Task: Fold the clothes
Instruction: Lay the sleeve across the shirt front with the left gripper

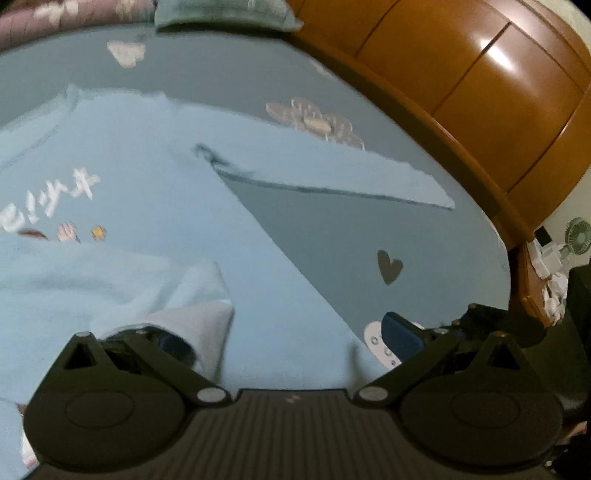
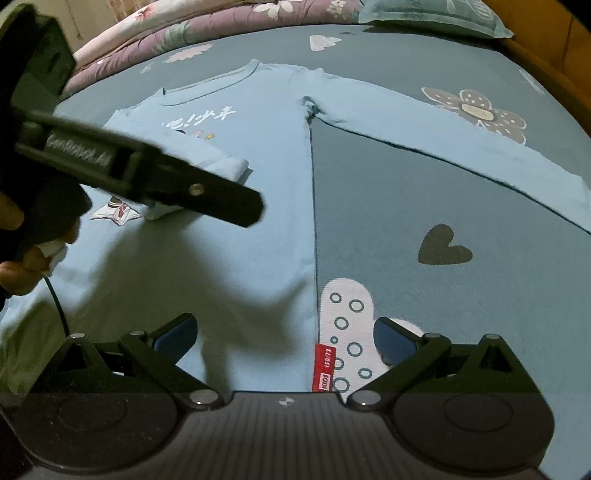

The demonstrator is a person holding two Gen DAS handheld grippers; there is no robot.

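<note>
Cotton shirt, pale blue and soft, is lying flat on printed bedsheet; left gripper and right gripper are hovering, jaws spread, holding nothing.

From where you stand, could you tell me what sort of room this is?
Most likely a bedroom: a patterned bedsheet under the light blue shirt, a pillow, a floral quilt, and a wooden headboard.

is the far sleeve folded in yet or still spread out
Still spread. The sleeve lies straight out from the shirt across the bed sheet; the other sleeve is already folded onto the chest.
</note>
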